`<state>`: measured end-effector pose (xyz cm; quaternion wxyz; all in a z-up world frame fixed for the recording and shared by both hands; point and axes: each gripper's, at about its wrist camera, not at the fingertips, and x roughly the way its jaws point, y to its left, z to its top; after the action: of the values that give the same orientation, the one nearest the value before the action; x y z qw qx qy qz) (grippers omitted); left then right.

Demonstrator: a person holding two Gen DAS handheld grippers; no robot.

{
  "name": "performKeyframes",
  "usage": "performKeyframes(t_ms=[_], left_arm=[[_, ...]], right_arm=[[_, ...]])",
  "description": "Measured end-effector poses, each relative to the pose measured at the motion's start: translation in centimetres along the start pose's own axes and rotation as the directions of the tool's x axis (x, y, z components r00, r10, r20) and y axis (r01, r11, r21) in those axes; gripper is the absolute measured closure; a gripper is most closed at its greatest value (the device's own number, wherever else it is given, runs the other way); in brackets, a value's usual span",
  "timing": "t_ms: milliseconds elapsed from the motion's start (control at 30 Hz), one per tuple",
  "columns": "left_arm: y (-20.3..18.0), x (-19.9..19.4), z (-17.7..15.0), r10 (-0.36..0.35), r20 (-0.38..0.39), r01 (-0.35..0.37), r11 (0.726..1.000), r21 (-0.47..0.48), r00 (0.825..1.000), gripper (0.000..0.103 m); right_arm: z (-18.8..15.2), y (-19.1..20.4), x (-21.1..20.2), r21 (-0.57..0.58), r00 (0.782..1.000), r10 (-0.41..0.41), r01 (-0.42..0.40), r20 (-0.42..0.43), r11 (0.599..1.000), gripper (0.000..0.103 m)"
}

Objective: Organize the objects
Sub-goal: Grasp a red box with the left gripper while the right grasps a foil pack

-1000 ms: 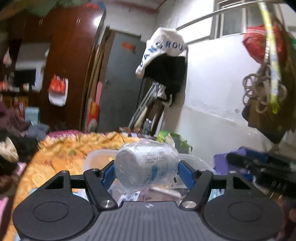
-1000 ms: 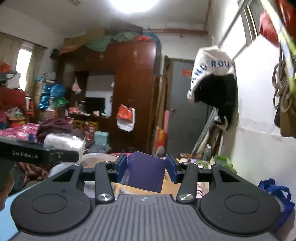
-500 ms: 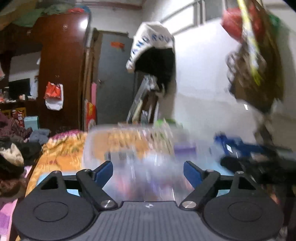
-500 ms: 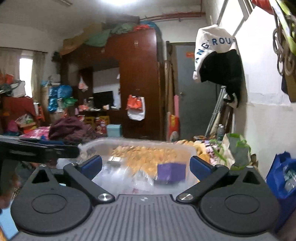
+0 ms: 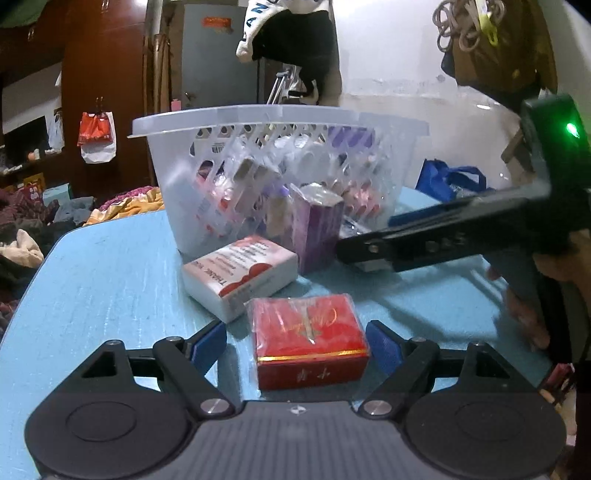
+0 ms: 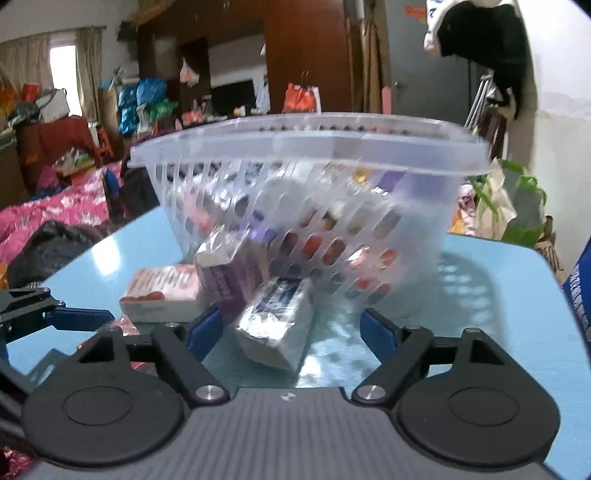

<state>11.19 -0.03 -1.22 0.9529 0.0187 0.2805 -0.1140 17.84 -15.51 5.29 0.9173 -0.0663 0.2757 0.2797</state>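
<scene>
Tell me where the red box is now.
In the left wrist view, the red box lies on the blue table, between the open left gripper fingers, near the white carton.

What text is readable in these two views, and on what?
"ANG": partial blue lettering on the white cloth hanging on the wall.
"THANK": partly legible on the white-and-red box; its smaller print is blurred.
Gold script on the red box: unreadable.
Silver packet and purple box: print blurred.

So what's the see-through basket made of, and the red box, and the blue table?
The basket looks like frosted, see-through plastic: you can see boxes through its slotted walls. The red box looks like cardboard in shiny clear wrap, since the film wrinkles and glints; the gold band looks printed. The table has a matte blue top with faint streaks, maybe painted or laminated board. I can't tell which.
</scene>
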Motion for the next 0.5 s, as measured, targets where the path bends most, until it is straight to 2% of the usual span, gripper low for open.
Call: performKeyframes(t_ms=[67, 100, 133, 233, 367, 500], left_arm=[[-0.3, 0.2, -0.1, 0.011, 0.001, -0.011, 1.000, 0.010, 1.000, 0.018], [-0.6, 0.2, -0.2, 0.021, 0.002, -0.021, 1.000, 0.015, 1.000, 0.018], [-0.7, 0.2, -0.2, 0.026, 0.005, -0.026, 0.999, 0.019, 1.000, 0.019], [-0.8, -0.1, -0.2, 0.023, 0.017, -0.024, 1.000, 0.020, 1.000, 0.036], [-0.9, -0.3, -0.3, 0.018, 0.047, -0.019, 1.000, 0.022, 0.999, 0.037], [-0.5, -1.1, -0.3, 0.002, 0.109, -0.003, 1.000, 0.009, 0.994, 0.037]], right_arm=[[-0.1, 0.3, 0.3, 0.001, 1.000, 0.003, -0.003, -0.011, 1.000, 0.024], [-0.6, 0.5, 0.1, -0.005, 1.000, 0.005, -0.005, -0.015, 1.000, 0.032], [-0.6, 0.6, 0.2, -0.011, 1.000, -0.001, 0.001, -0.026, 1.000, 0.037], [-1.2, 0.4, -0.3, -0.019, 0.999, 0.013, -0.014, -0.044, 1.000, 0.051], [-1.8, 0.3, -1.7, -0.037, 0.999, -0.054, 0.054, 0.004, 0.998, 0.051], [-2.3, -0.3, -3.2, -0.011, 0.996, -0.066, 0.067, 0.057, 0.998, 0.052]])
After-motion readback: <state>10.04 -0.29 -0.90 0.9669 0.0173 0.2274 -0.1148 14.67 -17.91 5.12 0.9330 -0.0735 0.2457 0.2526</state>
